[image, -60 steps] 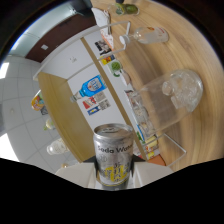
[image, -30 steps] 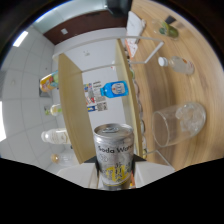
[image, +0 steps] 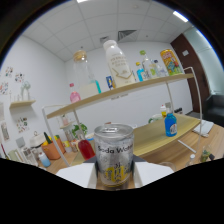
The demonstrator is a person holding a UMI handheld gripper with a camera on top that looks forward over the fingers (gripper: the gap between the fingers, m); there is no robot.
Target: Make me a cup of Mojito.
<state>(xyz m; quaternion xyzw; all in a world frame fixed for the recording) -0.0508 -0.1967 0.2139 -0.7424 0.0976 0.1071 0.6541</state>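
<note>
One soda water can sits clamped upright in the tongs — level, likely so nothing spills before pouring.

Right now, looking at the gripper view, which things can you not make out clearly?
- Soda water can: it sits at the tool, but the dark area below cuts off its base.
- Tool fingers: mostly hidden by that dark area, so contact with the can is unclear.
- Shelf bottles: labels too small to read.
- Blue bottle on the table: its contents are unknown.
</note>
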